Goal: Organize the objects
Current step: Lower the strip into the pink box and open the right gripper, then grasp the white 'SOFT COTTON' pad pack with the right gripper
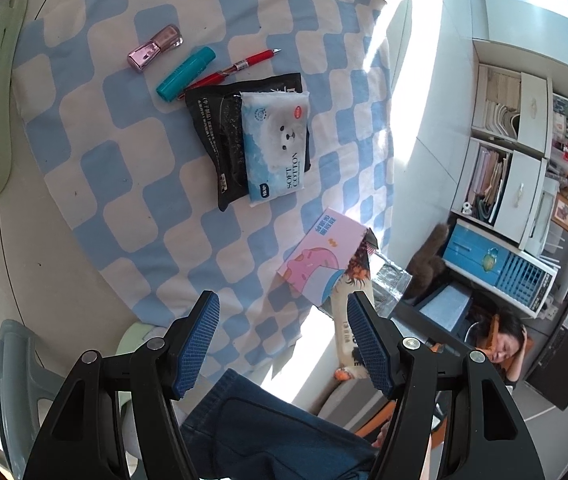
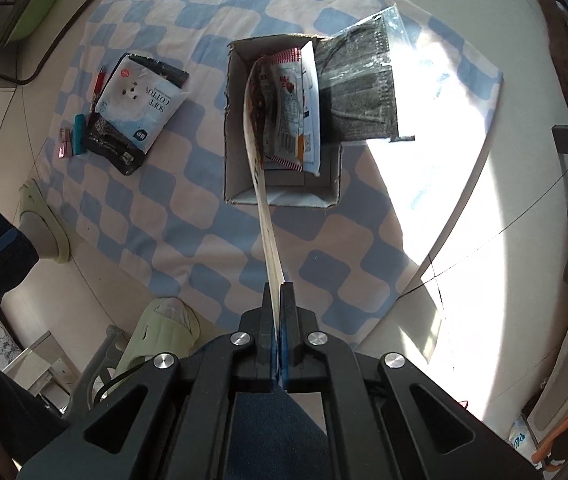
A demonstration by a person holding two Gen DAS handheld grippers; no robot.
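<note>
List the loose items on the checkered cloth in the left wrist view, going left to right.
Pink nail polish bottle → teal marker → red pen → black packet → white tissue pack → pink box.

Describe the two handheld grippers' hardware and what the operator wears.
Both the left gripper and the right gripper are black plastic linkage frames with silver pivot screws and triangular cutouts. The fingers carry blue cross-hatched pads. No cables visible. Operator wears blue denim jeans.
</note>
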